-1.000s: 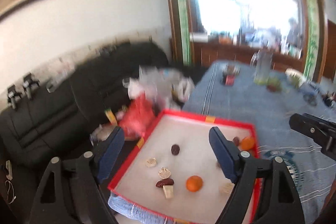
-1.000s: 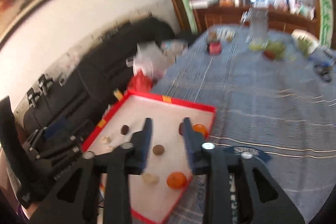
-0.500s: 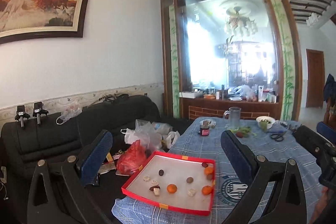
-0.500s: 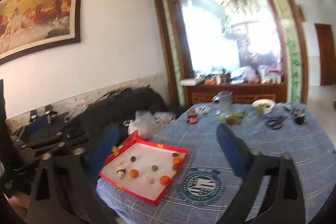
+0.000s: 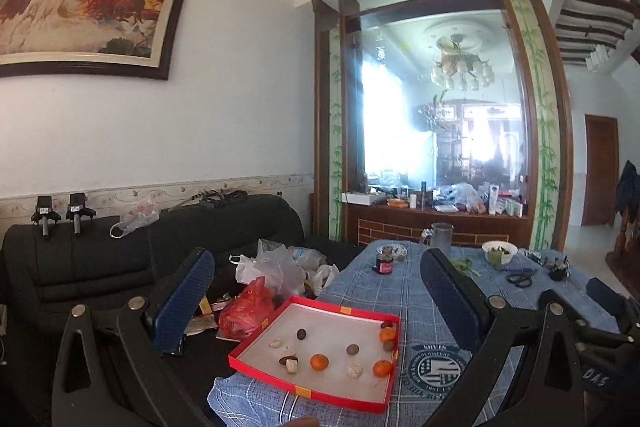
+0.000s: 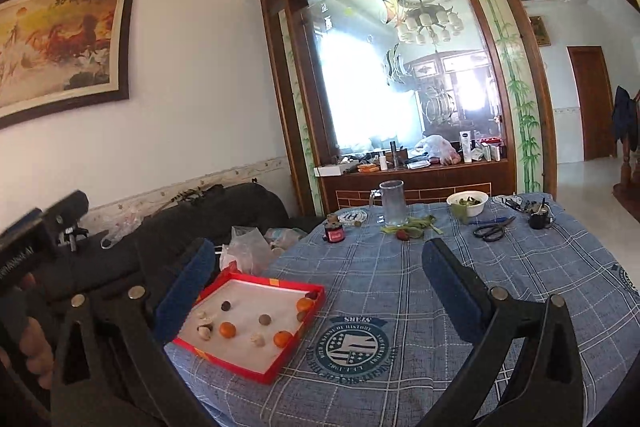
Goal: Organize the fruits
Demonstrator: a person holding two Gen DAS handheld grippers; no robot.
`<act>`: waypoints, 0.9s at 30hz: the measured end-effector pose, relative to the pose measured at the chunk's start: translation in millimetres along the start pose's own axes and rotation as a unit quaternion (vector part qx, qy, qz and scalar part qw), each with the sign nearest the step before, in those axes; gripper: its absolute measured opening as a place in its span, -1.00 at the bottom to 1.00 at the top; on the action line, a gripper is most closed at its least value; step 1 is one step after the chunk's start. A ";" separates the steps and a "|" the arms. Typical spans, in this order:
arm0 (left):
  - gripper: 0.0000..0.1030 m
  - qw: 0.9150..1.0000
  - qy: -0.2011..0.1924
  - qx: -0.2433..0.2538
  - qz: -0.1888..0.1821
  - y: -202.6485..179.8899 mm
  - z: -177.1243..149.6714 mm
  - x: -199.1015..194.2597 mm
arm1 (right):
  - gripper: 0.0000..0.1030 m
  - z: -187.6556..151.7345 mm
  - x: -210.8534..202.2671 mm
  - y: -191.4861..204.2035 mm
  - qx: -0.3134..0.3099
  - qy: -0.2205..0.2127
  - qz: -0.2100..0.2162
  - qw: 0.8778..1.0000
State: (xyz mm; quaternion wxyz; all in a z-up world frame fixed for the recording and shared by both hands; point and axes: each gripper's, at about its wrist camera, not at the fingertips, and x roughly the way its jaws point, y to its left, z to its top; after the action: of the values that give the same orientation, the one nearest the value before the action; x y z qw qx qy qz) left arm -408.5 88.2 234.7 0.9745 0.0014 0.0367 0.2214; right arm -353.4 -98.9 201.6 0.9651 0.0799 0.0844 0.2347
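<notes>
A red-rimmed tray (image 5: 304,391) with a white floor sits at the near left corner of the blue checked table. In it lie three small oranges, one of them (image 5: 319,362) near the middle, plus brown fruits (image 5: 352,349) and pale pieces. My left gripper (image 5: 316,255) hangs well back from the tray, level and open, nothing between its fingers. In the right wrist view the tray (image 6: 236,363) and an orange (image 6: 227,329) lie low and left of my right gripper (image 6: 318,247), which is also open and empty.
Farther along the tablecloth (image 6: 400,287) stand a glass mug (image 6: 392,203), a white bowl (image 6: 467,203), scissors (image 6: 490,230) and a small red jar (image 6: 334,229). A black sofa (image 5: 100,267) with plastic bags (image 5: 276,267) borders the table's left side.
Both grippers have drawn back and risen from just over the tray, so it now looks small and far. Both jaws have spread wide; the right ones were nearly together.
</notes>
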 end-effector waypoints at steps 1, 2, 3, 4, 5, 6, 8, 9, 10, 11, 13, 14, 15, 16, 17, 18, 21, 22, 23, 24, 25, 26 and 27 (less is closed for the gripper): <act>1.00 1.000 0.003 0.004 -0.002 -1.3 -2.2 -3.1 | 1.00 -4.3 2.7 3.3 -0.002 0.008 0.003 1.000; 1.00 1.000 0.009 0.011 -0.005 -2.1 -3.5 -2.6 | 1.00 -7.6 4.9 6.0 -0.001 0.015 0.005 1.000; 1.00 1.000 0.010 0.014 -0.005 -1.8 -4.4 -3.7 | 1.00 -10.4 6.3 8.0 0.000 0.020 0.007 1.000; 1.00 1.000 0.010 0.016 -0.004 -1.5 -5.5 -5.8 | 1.00 -14.7 8.0 10.5 0.000 0.026 0.007 1.000; 1.00 1.000 0.009 0.018 -0.003 -1.1 -6.2 -6.7 | 1.00 -17.5 9.0 12.4 0.000 0.029 0.006 1.000; 1.00 1.000 0.008 0.018 -0.001 -0.3 -6.7 -7.0 | 1.00 -19.0 9.9 14.2 -0.001 0.032 0.003 0.999; 1.00 1.000 0.009 0.016 0.002 1.4 -6.6 -6.7 | 1.00 -21.8 11.0 18.1 -0.007 0.037 0.004 0.999; 1.00 1.000 0.009 0.013 0.004 2.6 -6.6 -5.8 | 1.00 -22.5 11.1 19.3 -0.009 0.038 0.004 0.999; 1.00 1.000 0.011 0.011 0.006 3.5 -7.0 -4.6 | 1.00 -22.7 10.7 20.6 -0.011 0.038 0.003 0.999; 1.00 1.000 0.012 0.009 0.007 4.3 -7.2 -3.5 | 1.00 -22.9 9.4 21.4 -0.014 0.035 0.002 0.999; 1.00 1.000 0.017 0.010 0.010 4.6 -8.9 -0.9 | 1.00 -22.3 7.6 21.6 -0.017 0.031 0.001 0.999; 1.00 1.000 0.019 0.011 0.010 4.2 -9.2 -0.1 | 1.00 -21.8 6.4 21.5 -0.017 0.029 -0.001 0.999; 1.00 1.000 0.021 0.012 0.010 4.0 -10.1 0.8 | 1.00 -21.5 5.6 21.6 -0.018 0.028 0.000 0.999; 1.00 1.000 0.023 0.014 0.010 3.7 -10.9 1.4 | 1.00 -21.1 6.4 19.9 -0.018 0.029 0.001 0.999; 1.00 1.000 0.025 0.015 0.010 3.3 -11.4 1.8 | 1.00 -20.9 6.2 19.6 -0.017 0.030 0.002 0.999; 1.00 0.999 0.027 0.016 0.009 3.3 -12.3 2.1 | 1.00 -21.3 6.3 19.6 -0.017 0.030 0.003 0.999; 1.00 0.999 0.031 0.017 0.007 3.3 -13.0 2.2 | 1.00 -23.2 7.3 21.1 -0.020 0.033 0.004 0.999; 1.00 0.999 0.031 0.017 0.007 3.4 -13.1 2.1 | 1.00 -23.8 7.7 21.5 -0.021 0.034 0.004 0.999; 1.00 0.999 0.031 0.016 0.007 3.6 -13.0 2.1 | 1.00 -24.6 8.2 22.3 -0.022 0.036 0.005 0.999; 1.00 0.999 0.031 0.016 0.008 3.9 -12.9 1.9 | 1.00 -25.3 8.6 23.0 -0.021 0.038 0.007 0.999; 1.00 0.999 0.032 0.014 0.009 4.6 -12.7 1.6 | 1.00 -25.9 8.9 24.0 -0.021 0.039 0.008 0.999; 1.00 0.999 0.032 0.013 0.010 5.6 -12.8 2.4 | 1.00 -26.6 9.3 24.8 -0.022 0.040 0.008 0.999; 1.00 0.999 0.032 0.012 0.012 6.4 -12.6 2.6 | 1.00 -27.1 9.7 26.1 -0.024 0.041 0.008 0.999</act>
State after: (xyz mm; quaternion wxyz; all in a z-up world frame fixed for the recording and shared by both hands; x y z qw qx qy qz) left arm -409.9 94.9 222.1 0.9701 0.0062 0.0706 0.2322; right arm -361.8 -68.4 179.0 0.9606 0.0477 0.1174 0.2475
